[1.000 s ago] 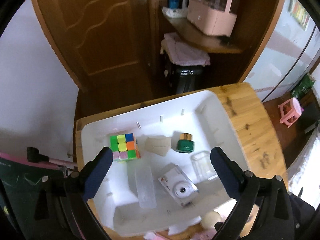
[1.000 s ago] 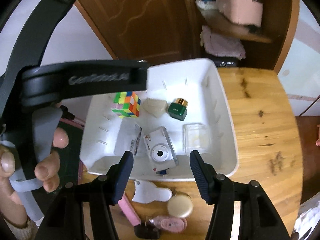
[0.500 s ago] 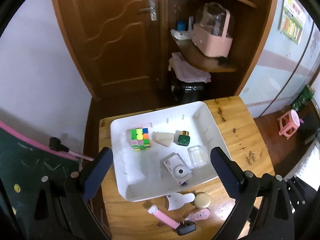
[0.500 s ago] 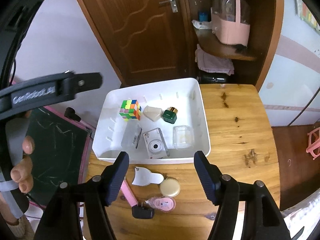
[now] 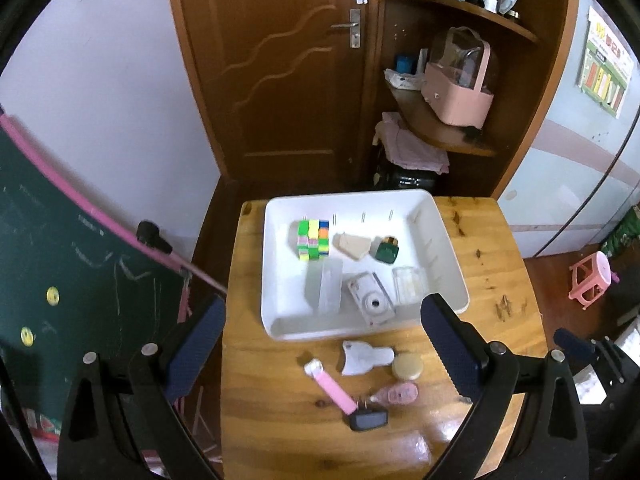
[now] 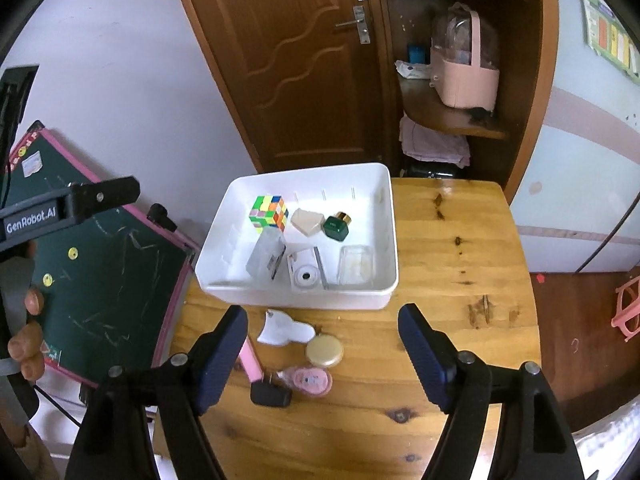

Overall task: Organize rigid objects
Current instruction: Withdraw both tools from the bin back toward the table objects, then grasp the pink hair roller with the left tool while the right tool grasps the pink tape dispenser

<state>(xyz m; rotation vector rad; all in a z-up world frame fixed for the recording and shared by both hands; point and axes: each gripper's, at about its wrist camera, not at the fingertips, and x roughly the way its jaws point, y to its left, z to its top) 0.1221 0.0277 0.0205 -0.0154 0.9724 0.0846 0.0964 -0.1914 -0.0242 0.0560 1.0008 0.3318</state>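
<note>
A white tray [image 5: 280, 328] [image 6: 304, 300] sits on a wooden table [image 5: 500, 280]. In it lie a colourful cube [image 5: 313, 239], a beige faceted box [image 5: 352, 246], a green bottle [image 5: 387, 249], a white camera [image 5: 370, 300] and two clear cases. My left gripper [image 5: 324, 303] hangs open above the tray's near rim, nothing between its fingers. My right gripper [image 6: 321, 311] hovers over the table in front of the tray, jaws opening and empty. A hand [image 6: 28, 332] holds the left gripper at the right wrist view's left edge.
In front of the tray lie a white flat piece [image 6: 282, 330], a round beige compact [image 6: 324, 351], a pink stick [image 5: 330, 386], a pink tape dispenser [image 6: 310, 381] and a black plug [image 6: 270, 395]. A green chalkboard [image 6: 100, 280] leans left of the table. A door and shelves stand behind.
Both grippers have pulled up and back from the tray, so it looks smaller and the loose items in front came into view. The right jaws have spread wider.
</note>
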